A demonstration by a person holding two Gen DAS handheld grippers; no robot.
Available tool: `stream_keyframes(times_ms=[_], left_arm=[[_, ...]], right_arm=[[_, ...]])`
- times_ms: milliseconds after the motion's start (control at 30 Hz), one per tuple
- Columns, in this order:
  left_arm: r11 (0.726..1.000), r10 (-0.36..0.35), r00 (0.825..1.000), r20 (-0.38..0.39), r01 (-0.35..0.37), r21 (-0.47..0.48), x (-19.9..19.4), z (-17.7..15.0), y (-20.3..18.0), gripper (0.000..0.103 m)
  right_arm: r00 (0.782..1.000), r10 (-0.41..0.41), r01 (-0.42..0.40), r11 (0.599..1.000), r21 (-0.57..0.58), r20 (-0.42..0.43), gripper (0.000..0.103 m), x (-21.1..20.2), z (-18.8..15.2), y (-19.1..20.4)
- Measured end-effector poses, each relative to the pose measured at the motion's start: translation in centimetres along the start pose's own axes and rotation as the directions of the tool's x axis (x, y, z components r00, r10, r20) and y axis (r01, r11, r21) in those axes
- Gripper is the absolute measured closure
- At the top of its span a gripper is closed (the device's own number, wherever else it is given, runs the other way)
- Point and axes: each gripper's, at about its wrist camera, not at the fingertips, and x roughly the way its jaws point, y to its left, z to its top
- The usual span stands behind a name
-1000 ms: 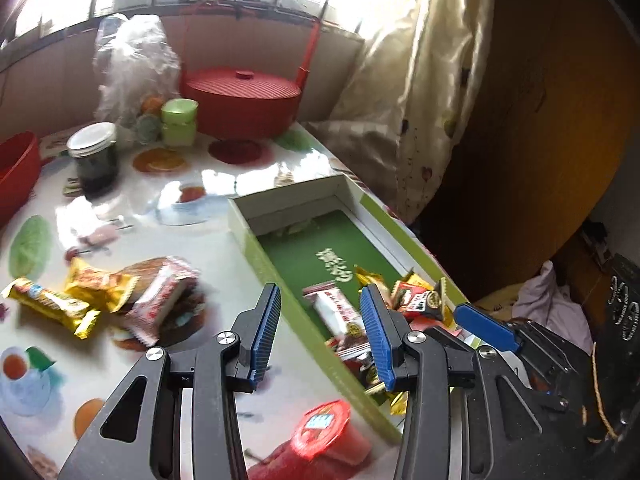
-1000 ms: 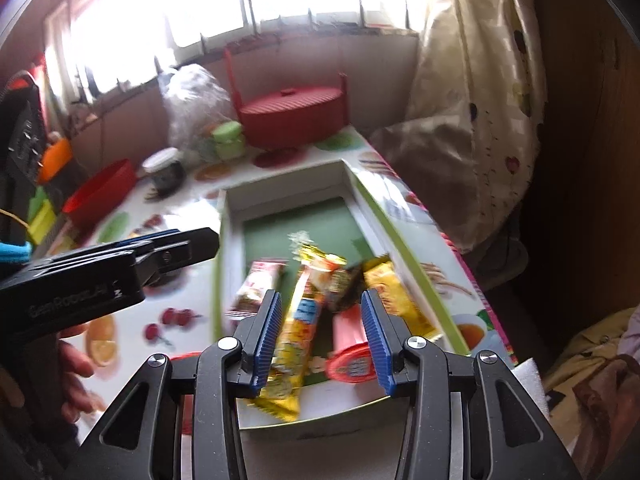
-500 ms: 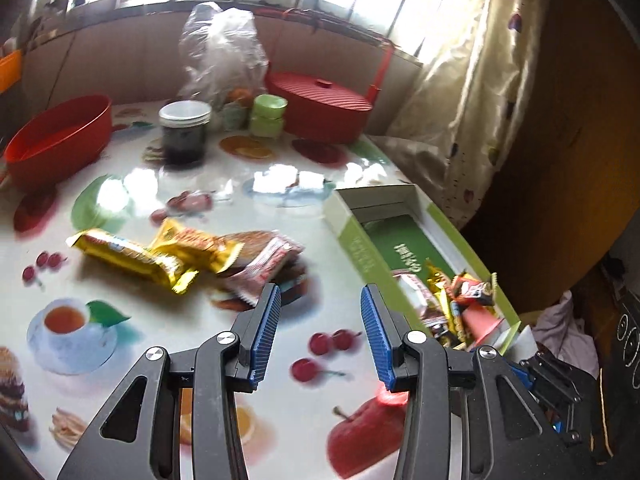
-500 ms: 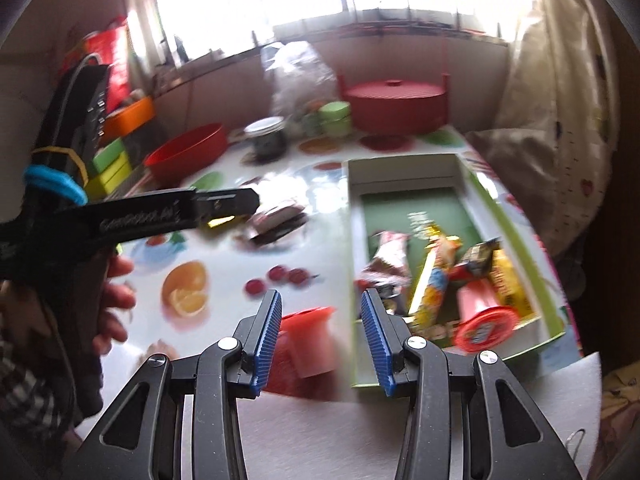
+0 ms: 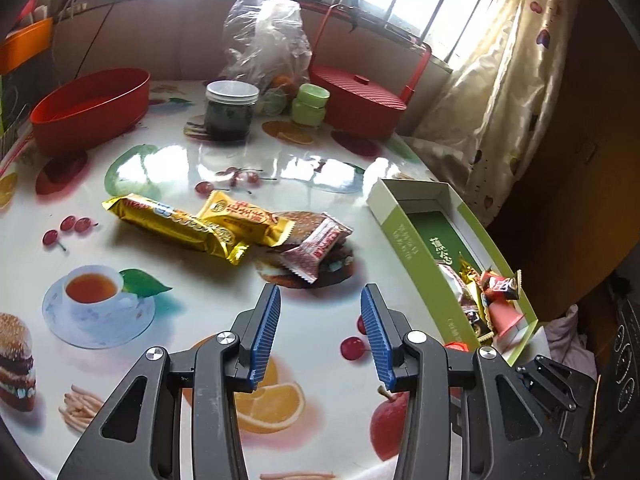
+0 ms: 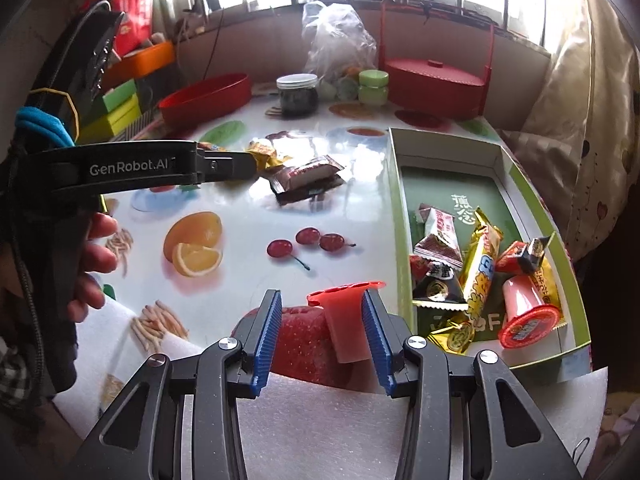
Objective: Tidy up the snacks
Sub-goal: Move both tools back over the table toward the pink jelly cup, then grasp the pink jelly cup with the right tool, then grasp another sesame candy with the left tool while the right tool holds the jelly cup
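A green and white box (image 6: pixel 520 184) on the right of the table holds several wrapped snacks and a pink jelly cup (image 6: pixel 524 312); it also shows in the left wrist view (image 5: pixel 404 236). Loose on the table lie two yellow packets (image 5: pixel 176 226) and a red-and-white packet (image 5: pixel 320 246). My left gripper (image 5: pixel 320 336) is open and empty, just short of these packets. My right gripper (image 6: pixel 322 332) is open, with a pink jelly cup (image 6: pixel 344 320) lying on the table between its fingers, against the right finger.
At the back stand a red bowl (image 5: pixel 88 110), a dark jar (image 5: pixel 230 110), a green jar (image 5: pixel 310 104), a clear plastic bag (image 5: pixel 264 40) and a red lidded basket (image 5: pixel 358 100). A curtain (image 5: pixel 500 92) hangs at the right. White foam (image 6: pixel 320 432) covers the near table edge.
My left gripper swung left from the box toward the loose packets. My right gripper moved from over the box to the jelly cup on the table.
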Motion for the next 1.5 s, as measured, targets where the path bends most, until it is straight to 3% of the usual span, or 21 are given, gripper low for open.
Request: stream_keyframes(times_ms=[167, 433, 733, 900, 1200, 1500], left_arm=[[1.000, 0.006, 1.000, -0.001, -0.006, -0.019, -0.1, -0.1, 0.8, 0.060], [0.999, 0.008, 1.000, -0.004, -0.008, -0.045, 0.0, -0.3, 1.9, 0.060], [0.998, 0.025, 1.000, -0.008, -0.026, -0.065, 0.1, -0.3, 3.2, 0.060], [0.996, 0.048, 0.999, -0.017, -0.049, -0.077, 0.3, -0.4, 4.1, 0.060], [0.991, 0.091, 0.996, -0.028, -0.093, -0.091, 0.9, 0.2, 5.7, 0.060], [0.997, 0.063, 0.997, -0.040, -0.062, 0.036, 2.9, 2.3, 3.0, 0.060]], right_arm=[[1.000, 0.011, -0.011, 1.000, -0.010, 0.003, 0.062, 0.2, 0.3, 0.5], [0.989, -0.137, 0.134, 0.989, -0.063, -0.049, 0.062, 1.5, 0.4, 0.5], [0.993, -0.094, 0.090, 0.995, -0.045, -0.078, 0.062, 3.3, 0.6, 1.0], [0.995, -0.067, 0.064, 0.997, -0.046, -0.078, 0.074, 3.9, 0.8, 1.8], [0.998, 0.012, -0.015, 0.999, -0.042, -0.057, 0.074, 4.7, 1.3, 3.3], [0.998, 0.051, -0.052, 0.998, -0.019, -0.039, 0.074, 4.6, 1.1, 3.2]])
